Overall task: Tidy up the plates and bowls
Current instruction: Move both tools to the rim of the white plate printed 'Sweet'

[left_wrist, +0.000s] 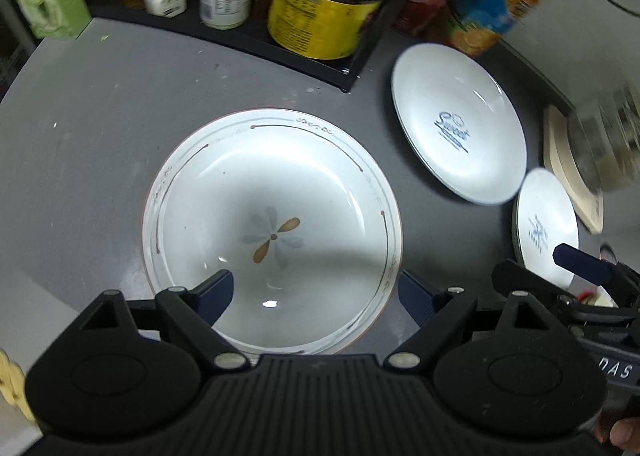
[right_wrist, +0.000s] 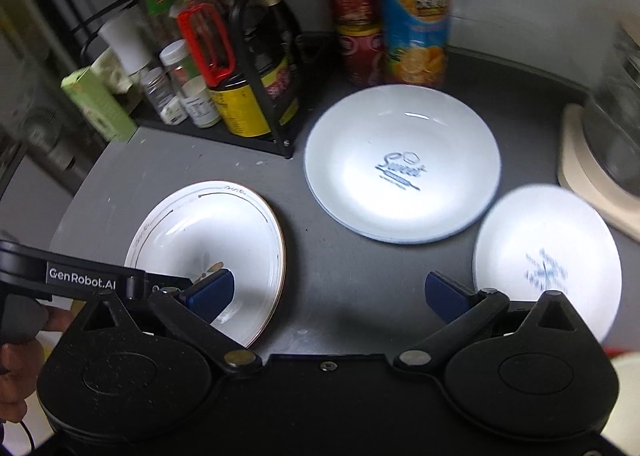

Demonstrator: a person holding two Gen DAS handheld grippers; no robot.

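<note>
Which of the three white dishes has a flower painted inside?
The bowl, under the left gripper; both plates carry blue print instead.

The small plate [right_wrist: 546, 256] is blurred (print unreadable), its near rim hidden.

Both wrist views look down closely, sharing the bowl [left_wrist: 272, 232] [right_wrist: 208, 256].

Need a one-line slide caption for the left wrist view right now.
Open left hand-held gripper straddles the flower-patterned bowl's near rim on the grey table, two white plates to the right.
</note>
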